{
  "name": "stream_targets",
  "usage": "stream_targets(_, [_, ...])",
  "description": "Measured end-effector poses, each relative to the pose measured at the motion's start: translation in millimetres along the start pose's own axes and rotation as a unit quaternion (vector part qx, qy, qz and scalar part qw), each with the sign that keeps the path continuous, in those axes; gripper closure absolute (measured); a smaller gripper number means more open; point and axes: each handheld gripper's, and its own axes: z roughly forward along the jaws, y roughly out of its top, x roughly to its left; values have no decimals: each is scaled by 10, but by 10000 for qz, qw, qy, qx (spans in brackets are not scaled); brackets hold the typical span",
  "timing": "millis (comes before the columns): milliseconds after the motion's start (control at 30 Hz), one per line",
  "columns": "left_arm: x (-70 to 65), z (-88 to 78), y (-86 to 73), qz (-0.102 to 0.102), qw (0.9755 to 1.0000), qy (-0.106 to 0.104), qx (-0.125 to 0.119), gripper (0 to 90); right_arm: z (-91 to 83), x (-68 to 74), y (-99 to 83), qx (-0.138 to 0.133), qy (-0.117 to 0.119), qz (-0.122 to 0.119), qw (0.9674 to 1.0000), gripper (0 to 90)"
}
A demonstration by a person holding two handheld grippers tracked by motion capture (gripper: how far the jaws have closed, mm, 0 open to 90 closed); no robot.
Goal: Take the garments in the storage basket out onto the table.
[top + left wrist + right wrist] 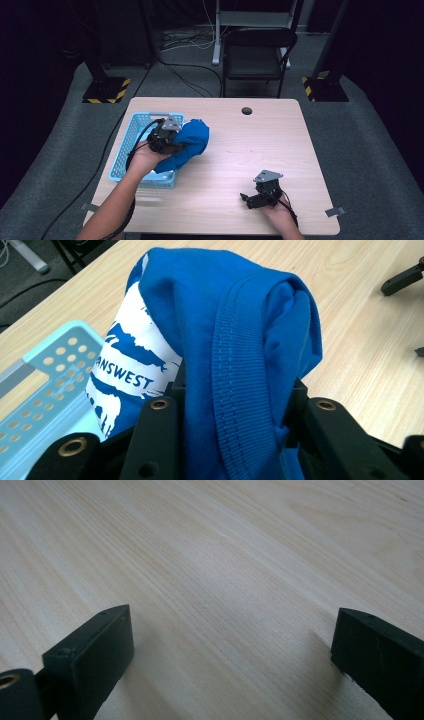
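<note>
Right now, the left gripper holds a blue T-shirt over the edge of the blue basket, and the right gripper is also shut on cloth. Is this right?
Not quite. The right gripper is open and holds nothing, with bare wooden table between its jaws, as the right gripper view shows. The left gripper does hold the blue T-shirt by the basket.

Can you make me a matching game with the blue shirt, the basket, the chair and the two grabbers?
Things:
1. blue shirt
2. basket
3. chair
4. right gripper

Places or states:
A. on the floor behind the table
B. open, with nothing between its jaws, low over the wood
C. pinched in the left gripper
D. light blue, at the table's left edge

Pairs: 1-C, 2-D, 3-A, 4-B
</note>
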Motion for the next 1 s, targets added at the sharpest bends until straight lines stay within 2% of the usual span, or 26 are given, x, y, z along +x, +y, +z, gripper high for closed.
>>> stream_targets(233, [-70, 49, 71, 72, 10000, -58, -25, 648, 0, 0, 0, 1, 2, -3, 10000, 27])
stream_targets(1000, [-278, 242, 193, 102, 9996, -239, -114, 653, 0, 2, 0, 3, 18, -21, 10000, 27])
